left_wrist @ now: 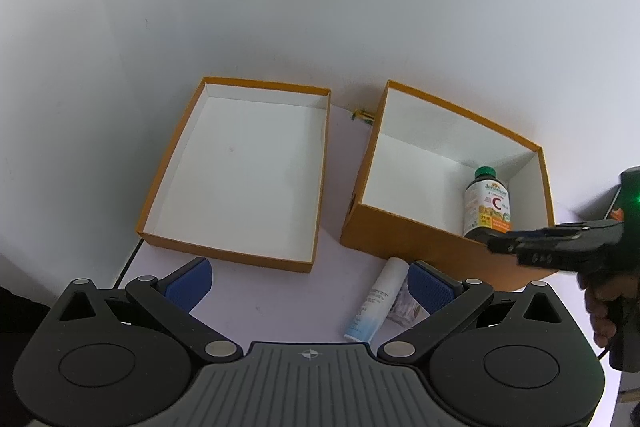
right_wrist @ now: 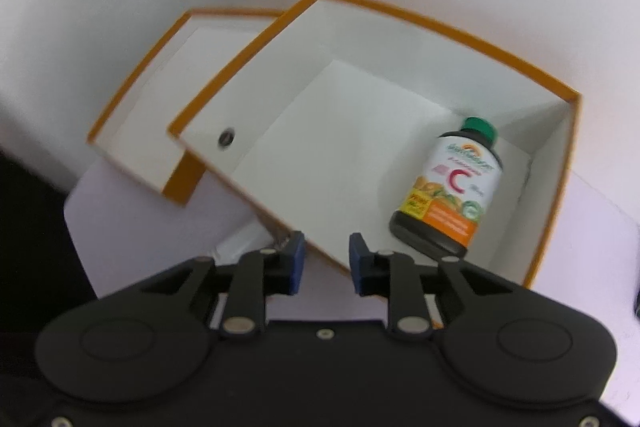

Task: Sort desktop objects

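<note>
My right gripper (right_wrist: 326, 263) hangs released over the deep box's (right_wrist: 256, 39) near wall; the bottle (right_wrist: 452, 187) lies inside. My left gripper (left_wrist: 308, 285) gapes empty, a tube (left_wrist: 376, 301) just before that box.

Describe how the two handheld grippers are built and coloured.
Both are matte black with twin linkage arms, silver pivot pins and round side discs. The left gripper has blue textured pads and a ribbed grey body with a crosshair mark. The right gripper has blue pads; from outside it shows a green light.
</note>
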### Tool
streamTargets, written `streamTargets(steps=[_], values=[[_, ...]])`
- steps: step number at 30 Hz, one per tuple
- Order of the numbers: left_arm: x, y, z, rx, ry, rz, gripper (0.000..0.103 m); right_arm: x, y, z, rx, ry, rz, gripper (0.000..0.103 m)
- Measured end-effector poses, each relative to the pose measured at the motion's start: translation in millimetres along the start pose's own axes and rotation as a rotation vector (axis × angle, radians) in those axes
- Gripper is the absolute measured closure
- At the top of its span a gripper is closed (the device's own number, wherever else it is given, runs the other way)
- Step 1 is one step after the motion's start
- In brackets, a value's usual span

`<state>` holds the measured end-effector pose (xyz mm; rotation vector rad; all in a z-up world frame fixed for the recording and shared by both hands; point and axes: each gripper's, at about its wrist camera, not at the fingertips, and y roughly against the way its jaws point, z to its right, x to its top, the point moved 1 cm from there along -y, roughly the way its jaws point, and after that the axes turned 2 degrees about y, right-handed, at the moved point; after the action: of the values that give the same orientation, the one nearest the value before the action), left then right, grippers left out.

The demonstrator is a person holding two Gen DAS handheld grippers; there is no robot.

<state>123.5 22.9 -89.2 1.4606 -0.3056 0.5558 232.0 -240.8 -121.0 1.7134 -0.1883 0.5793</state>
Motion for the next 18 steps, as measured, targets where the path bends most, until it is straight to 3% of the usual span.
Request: streamTargets(steps=[3, 4, 6, 13, 16, 18], values=[[0, -1, -3, 0.004, 0.009, -0.002, 0.000, 9, 5, 24, -0.073, -0.141, 0.027, 0.061], [-1, -1, -4, 0.005, 0.010, -0.002, 0.000, 15, 3, 39, -0.132, -0.229, 0.021, 0.061], [-2, -2, -6, 0.005, 0.011, 0.000, 0.000, 20, -2, 48, -0.154, -0.264, 0.016, 0.060], [-7, -6, -19, 0.007, 0.040, -0.018, 0.000, 55, -59, 38, -0.319, -0.146, -0.104, 0.054], [-7, -6, -27, 0.019, 0.049, -0.021, 0.000, 56, -84, 36, -0.377, -0.128, -0.178, 0.056], [-6, -5, -33, 0.027, 0.057, -0.017, 0.000, 53, -91, 36, -0.379, -0.148, -0.183, 0.051]])
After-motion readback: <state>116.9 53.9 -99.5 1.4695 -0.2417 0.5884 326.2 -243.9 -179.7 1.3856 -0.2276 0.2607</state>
